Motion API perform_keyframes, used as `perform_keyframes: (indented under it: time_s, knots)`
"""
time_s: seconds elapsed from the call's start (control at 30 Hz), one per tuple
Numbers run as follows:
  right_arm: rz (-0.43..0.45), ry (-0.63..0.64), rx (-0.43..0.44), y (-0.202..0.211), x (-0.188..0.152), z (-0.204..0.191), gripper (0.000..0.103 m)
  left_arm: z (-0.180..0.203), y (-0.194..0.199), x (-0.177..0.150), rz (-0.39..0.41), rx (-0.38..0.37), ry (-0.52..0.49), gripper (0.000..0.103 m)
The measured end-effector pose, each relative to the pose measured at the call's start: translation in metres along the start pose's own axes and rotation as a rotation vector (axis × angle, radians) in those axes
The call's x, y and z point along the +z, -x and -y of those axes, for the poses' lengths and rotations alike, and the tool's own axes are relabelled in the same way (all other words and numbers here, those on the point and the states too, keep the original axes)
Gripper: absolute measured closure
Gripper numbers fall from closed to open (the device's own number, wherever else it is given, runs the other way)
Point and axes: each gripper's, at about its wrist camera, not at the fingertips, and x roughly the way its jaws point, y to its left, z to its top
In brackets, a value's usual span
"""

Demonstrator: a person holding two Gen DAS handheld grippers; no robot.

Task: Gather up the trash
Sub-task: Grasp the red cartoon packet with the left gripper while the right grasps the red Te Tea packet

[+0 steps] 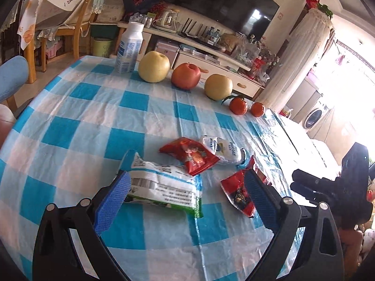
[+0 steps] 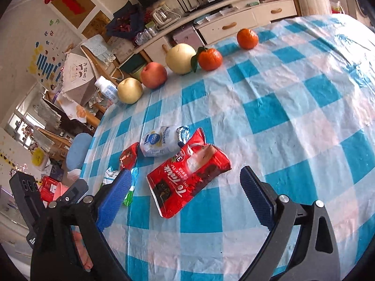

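Note:
Several wrappers lie on the blue-checked tablecloth (image 1: 70, 107). A white and green packet (image 1: 164, 187) lies between the fingers of my open left gripper (image 1: 187, 180), nearer the left pad. A small red snack packet (image 1: 192, 155), a white milk pouch (image 1: 222, 149) and a red milk-tea packet (image 1: 236, 192) lie beyond and to the right. My open right gripper (image 2: 185, 178) straddles the red milk-tea packet (image 2: 187, 180). The white pouch (image 2: 159, 141), the small red packet (image 2: 127, 158) and the white and green packet (image 2: 129, 192) lie to its left.
A milk bottle (image 1: 130, 46), two pears (image 1: 153, 66), an apple (image 1: 186, 76) and two tangerines (image 1: 238, 105) line the table's far edge. Chairs and a TV cabinet stand beyond. The other gripper shows at the right edge of the left wrist view (image 1: 339, 182).

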Motion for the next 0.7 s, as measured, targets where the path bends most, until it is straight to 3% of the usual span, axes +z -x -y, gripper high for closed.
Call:
perform_keyframes:
  time_s: [0.1,0.43,0.5,0.57,0.7]
  knots:
    - [-0.028,0.005,-0.001,-0.009,-0.003,0.000,0.023,0.010,-0.016,0.004,-0.016,-0.010,0.032,0.007]
    - [-0.045,0.050,-0.032,-0.036,-0.005,-0.004,0.027,0.001,-0.071,0.027,-0.079,0.051,0.187,0.008]
    - [-0.036,0.063,-0.038,-0.041,-0.004,-0.006,0.027,0.002,-0.080,0.032,-0.097,0.076,0.187,0.011]
    - [-0.014,0.077,-0.052,-0.044,-0.002,-0.008,0.027,0.002,-0.091,0.034,-0.136,0.094,0.197,0.026]
    - [0.010,0.081,-0.075,-0.053,0.000,-0.007,0.026,0.010,-0.105,0.032,-0.166,0.161,0.134,0.028]
